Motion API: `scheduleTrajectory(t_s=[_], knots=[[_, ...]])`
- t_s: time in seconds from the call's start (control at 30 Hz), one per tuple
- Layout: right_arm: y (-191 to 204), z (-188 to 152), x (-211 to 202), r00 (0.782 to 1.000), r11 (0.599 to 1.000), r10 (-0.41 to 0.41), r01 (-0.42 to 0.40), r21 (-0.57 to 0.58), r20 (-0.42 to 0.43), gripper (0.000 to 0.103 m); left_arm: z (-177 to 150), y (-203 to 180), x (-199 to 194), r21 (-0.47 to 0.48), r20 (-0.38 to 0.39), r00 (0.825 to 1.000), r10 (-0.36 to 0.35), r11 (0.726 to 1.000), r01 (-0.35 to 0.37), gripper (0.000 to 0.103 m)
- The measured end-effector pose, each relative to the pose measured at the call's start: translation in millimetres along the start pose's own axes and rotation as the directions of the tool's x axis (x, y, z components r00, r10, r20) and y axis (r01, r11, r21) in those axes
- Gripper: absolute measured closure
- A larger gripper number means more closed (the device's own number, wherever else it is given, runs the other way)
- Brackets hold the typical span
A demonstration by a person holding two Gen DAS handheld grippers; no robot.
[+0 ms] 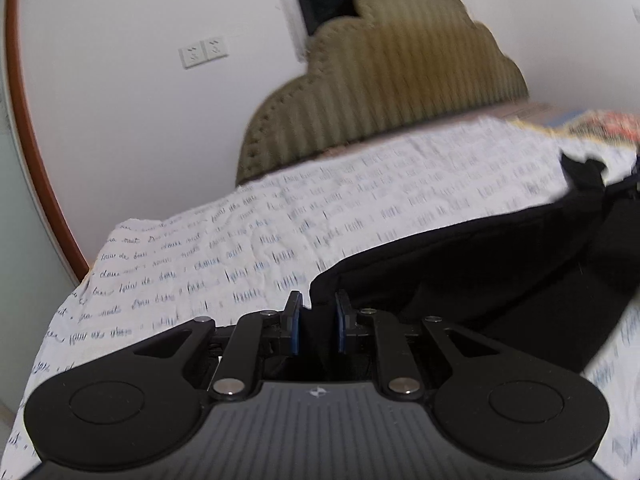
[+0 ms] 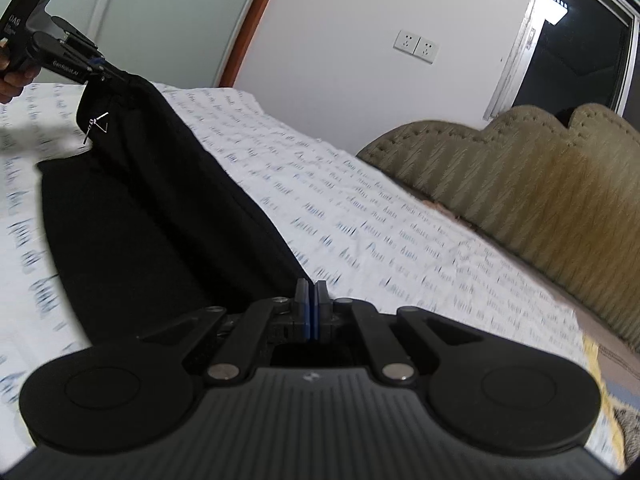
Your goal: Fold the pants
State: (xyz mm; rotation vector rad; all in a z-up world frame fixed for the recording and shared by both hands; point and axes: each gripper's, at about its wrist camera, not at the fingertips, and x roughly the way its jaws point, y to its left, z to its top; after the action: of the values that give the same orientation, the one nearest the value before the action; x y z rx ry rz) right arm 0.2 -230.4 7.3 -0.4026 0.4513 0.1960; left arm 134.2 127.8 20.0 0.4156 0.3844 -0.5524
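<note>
Black pants (image 1: pixel 500 272) lie stretched across a white bed sheet with blue script (image 1: pixel 240 264). My left gripper (image 1: pixel 318 320) is shut on one end of the pants, black cloth bunched between its blue pads. In the right wrist view the pants (image 2: pixel 152 216) run from my right gripper (image 2: pixel 311 312) up to the left gripper (image 2: pixel 100 68), which lifts its end off the bed. My right gripper's pads are pressed together on the pants' edge. A white drawstring (image 2: pixel 94 124) hangs near the lifted end.
An olive scalloped headboard (image 1: pixel 384 80) (image 2: pixel 520 184) stands behind the bed. White wall with sockets (image 2: pixel 414 47), a dark window (image 2: pixel 576 56) and an orange door frame (image 1: pixel 28 128) surround it. Colourful cloth (image 1: pixel 600 120) lies at the far right of the bed.
</note>
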Motion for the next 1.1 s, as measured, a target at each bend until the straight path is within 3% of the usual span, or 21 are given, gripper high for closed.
scheduleTrajectory(t_s=[0.17,0.4,0.6,0.7,0.8,0.9,1.03,1.1], knots=[[30,-33,-20,0.998,0.999,0.045,-0.046,-0.007,-0.045,0.1,-31,-16,0,0.038,-0.075,0.997,0.035,0.999,-0.032,0.087],[60,-55,-34,0.996,0.998,0.058,-0.06,-0.032,-0.069,0.101,-49,-30,-17,0.138,-0.08,0.993,0.087,0.987,-0.076,0.089],[81,-68,-40,0.993,0.997,0.054,-0.06,-0.053,-0.101,0.101,-63,-28,-17,0.16,-0.167,0.983,0.073,0.986,-0.046,0.089],[76,-64,-46,0.996,0.999,0.046,-0.046,-0.004,-0.073,0.102,-70,-21,-25,0.161,-0.189,0.979,0.08,0.986,-0.049,0.088],[66,-49,-55,0.999,0.996,0.037,-0.037,0.076,0.012,0.102,-66,-6,-31,0.097,-0.19,0.976,0.108,0.991,-0.091,0.087],[58,-36,-39,0.999,0.991,0.03,-0.034,0.13,0.031,0.1,-55,12,-33,-0.013,-0.188,0.971,0.147,0.988,-0.152,0.087],[64,-40,2,0.991,0.99,0.06,-0.044,0.132,-0.12,0.097,-36,32,-39,-0.174,-0.15,0.98,0.127,0.973,-0.153,0.087],[78,-48,5,0.981,0.996,0.077,-0.069,0.05,-0.18,0.097,-28,36,-41,-0.219,-0.126,0.986,0.109,0.966,-0.134,0.087]])
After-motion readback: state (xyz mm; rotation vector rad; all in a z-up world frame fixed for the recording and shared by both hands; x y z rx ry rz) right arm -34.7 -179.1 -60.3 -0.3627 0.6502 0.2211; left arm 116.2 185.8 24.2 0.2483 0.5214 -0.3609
